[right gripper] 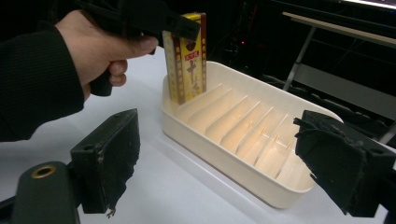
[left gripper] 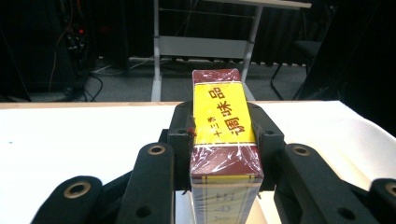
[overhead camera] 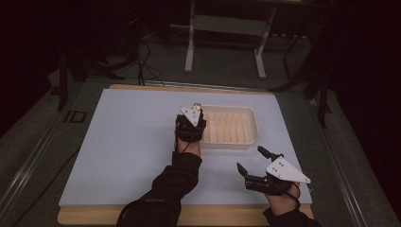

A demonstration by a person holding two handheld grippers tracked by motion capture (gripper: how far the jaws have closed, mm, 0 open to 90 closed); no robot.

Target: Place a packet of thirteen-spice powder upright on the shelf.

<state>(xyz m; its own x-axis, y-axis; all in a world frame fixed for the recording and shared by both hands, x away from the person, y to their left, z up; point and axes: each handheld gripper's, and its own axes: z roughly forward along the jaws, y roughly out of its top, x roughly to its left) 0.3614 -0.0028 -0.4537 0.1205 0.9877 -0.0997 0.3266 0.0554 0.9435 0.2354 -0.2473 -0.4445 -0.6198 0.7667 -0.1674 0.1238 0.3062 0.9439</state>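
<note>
Left claw (overhead camera: 197, 109): clamped on a yellow-and-maroon seasoning packet (left gripper: 223, 122), held upright at the near-left end slot of the cream divided tray (right gripper: 243, 154). Right claw (overhead camera: 249, 160): jaws spread wide, nothing held, hovering just beside the tray's near right corner. Tray is set on the white-covered bench (overhead camera: 127, 142).
</note>
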